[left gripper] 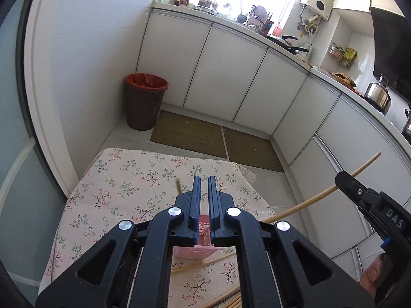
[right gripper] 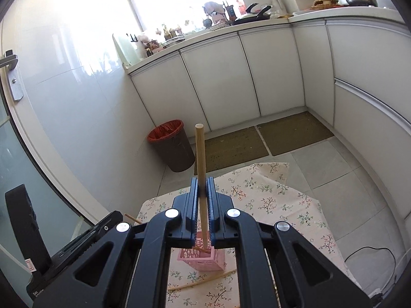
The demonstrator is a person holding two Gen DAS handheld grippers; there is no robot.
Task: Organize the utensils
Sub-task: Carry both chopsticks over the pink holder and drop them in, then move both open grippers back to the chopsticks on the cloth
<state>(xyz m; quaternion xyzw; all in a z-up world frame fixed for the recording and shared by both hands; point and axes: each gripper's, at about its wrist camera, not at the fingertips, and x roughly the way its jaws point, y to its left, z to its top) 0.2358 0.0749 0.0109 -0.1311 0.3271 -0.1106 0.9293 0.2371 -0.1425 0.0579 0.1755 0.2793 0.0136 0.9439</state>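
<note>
While the pale wooden chopstick [right gripper: 201, 169] stands nearly upright between its blue-padded jaws, the right gripper [right gripper: 203, 190] clamps it partway along the shaft, the blunt end rising above the pads and the lower end reaching down to the rim of the pink perforated plastic holder [right gripper: 203, 259]. That holder sits on the floral tablecloth [right gripper: 269, 202], toward the table's near edge. More loose chopsticks [right gripper: 205, 279] lie flat on the cloth just in front of the holder, at the near edge. In the left wrist view the left gripper [left gripper: 204, 192] hangs over the same holder [left gripper: 192, 252] with its jaws drawn almost together; a short wooden tip [left gripper: 178, 185] shows just left of them, and whether it is held cannot be told. Beyond the table's far edge stands a brown bin with a red liner [right gripper: 170, 146], beside white kitchen cabinets [right gripper: 231, 77].
</note>
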